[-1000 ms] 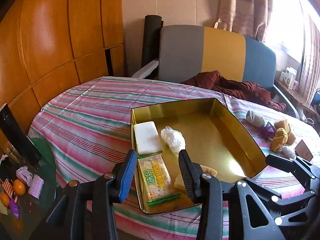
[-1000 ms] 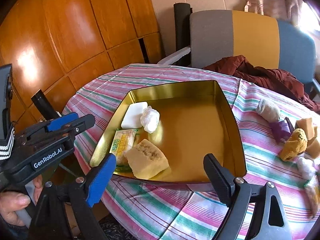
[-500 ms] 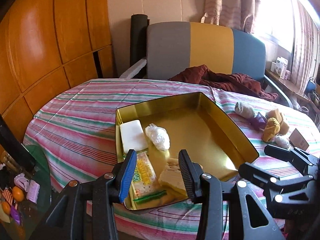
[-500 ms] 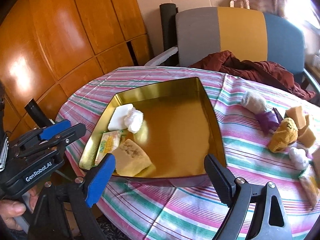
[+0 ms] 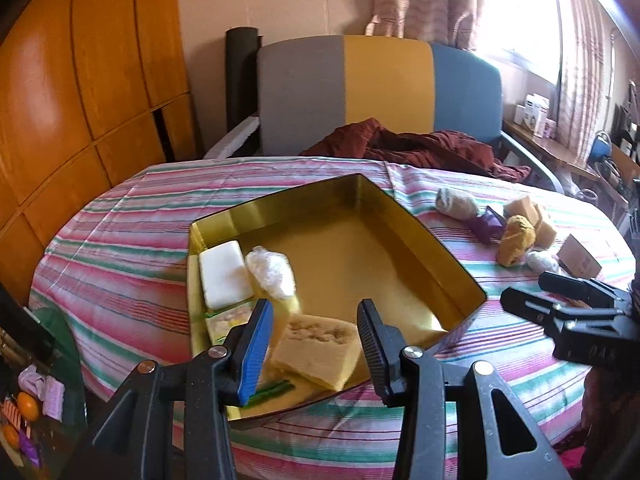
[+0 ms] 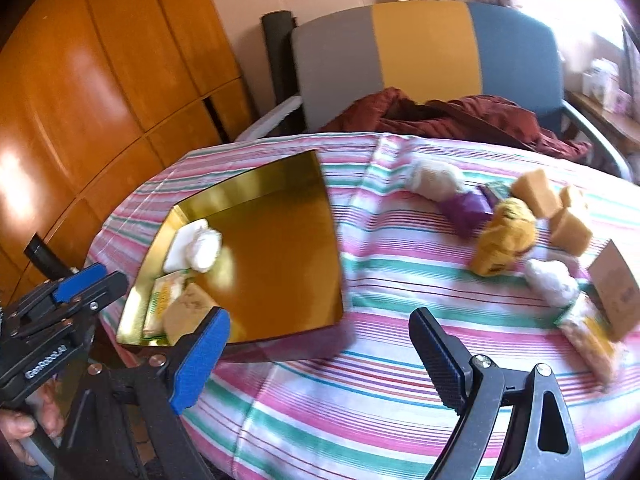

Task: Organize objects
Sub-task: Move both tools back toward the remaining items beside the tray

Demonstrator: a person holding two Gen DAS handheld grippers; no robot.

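A gold tin tray (image 5: 424,256) lies on the striped tablecloth. Inside it are a white soap bar (image 5: 222,274), a plastic-wrapped lump (image 5: 270,270), a cracker packet (image 5: 224,320) and a yellow sponge (image 5: 316,350). My left gripper (image 5: 314,312) hovers over the tin's near corner, partly open and holding nothing; the sponge lies below its fingers. My right gripper (image 6: 320,344) is wide open and empty above the cloth, right of the tin (image 6: 256,184). Loose items lie further right: a yellow knitted piece (image 6: 504,236), sponge cubes (image 6: 568,224), a purple packet (image 6: 468,208) and a white lump (image 6: 552,282).
A brown card box (image 6: 616,288) and a wrapped cracker packet (image 6: 592,336) lie at the table's right edge. A three-colour chair (image 5: 384,92) with a maroon cloth (image 5: 416,144) stands behind. Wooden panels fill the left. A hand (image 6: 20,432) grips the left gripper's handle.
Both grippers have swung to the right. The right one left the spot over the tin and now faces the loose items. The tin has slid left in both views.
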